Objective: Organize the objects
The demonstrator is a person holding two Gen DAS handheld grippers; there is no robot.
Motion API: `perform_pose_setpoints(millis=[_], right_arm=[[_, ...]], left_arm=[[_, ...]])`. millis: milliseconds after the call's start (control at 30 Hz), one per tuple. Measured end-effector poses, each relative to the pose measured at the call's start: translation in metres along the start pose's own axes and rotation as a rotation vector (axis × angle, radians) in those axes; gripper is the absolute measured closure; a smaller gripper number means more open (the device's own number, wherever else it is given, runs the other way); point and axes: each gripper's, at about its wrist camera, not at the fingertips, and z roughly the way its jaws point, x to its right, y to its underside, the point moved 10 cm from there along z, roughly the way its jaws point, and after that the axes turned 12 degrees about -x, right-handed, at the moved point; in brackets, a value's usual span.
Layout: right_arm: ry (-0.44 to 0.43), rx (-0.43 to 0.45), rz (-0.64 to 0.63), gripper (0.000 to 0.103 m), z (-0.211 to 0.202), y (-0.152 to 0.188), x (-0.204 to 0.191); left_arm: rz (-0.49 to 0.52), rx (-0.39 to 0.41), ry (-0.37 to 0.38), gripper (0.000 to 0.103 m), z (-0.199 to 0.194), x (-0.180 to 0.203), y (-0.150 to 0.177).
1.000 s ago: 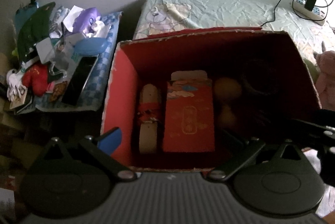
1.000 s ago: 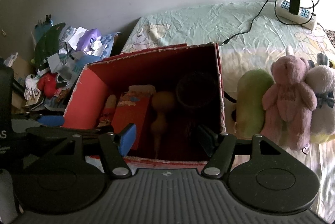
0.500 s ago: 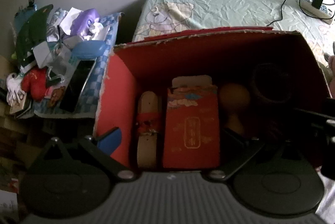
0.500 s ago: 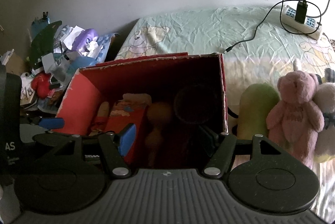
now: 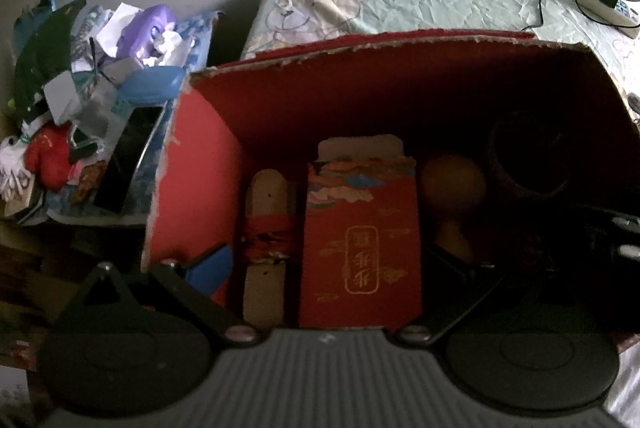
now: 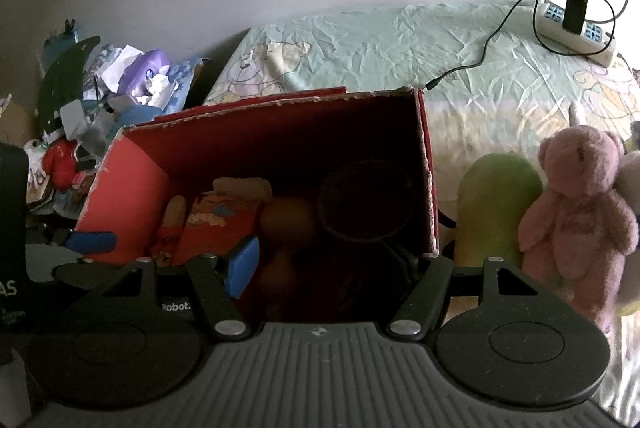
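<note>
Red cardboard box (image 5: 192,164): sitting on the bed, its right half sinking into shadow.
Dark round container (image 5: 528,164): barely showing.
Red envelope packet (image 5: 362,240): lying between wooden stick (image 5: 266,256) and gourd (image 5: 452,188).
Left gripper (image 5: 324,264): fingers spreading apart, empty.
Right gripper (image 6: 332,260): gaping, right fingertip vanishing in darkness.

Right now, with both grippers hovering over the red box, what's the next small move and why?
Probably lower the left gripper onto the red packet. Its jaws are open on either side of it, and the packet lies flat on the red box floor between the wooden stick and the gourd.
</note>
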Motion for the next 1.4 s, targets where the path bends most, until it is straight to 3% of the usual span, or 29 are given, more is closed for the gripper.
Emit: perform_pose_setpoints(millis=[367,1400], right_arm=[[0.025,0.070,-0.043,0.035,0.004,-0.002,-0.002],[0.055,0.092,-0.091,0.034,0.006,0.001,-0.004]], left_arm=[[0.005,0.008,-0.007,0.002,0.005,0.000,-0.001],[0.024,-0.001,0.007,0.002,0.023,0.005,0.003]])
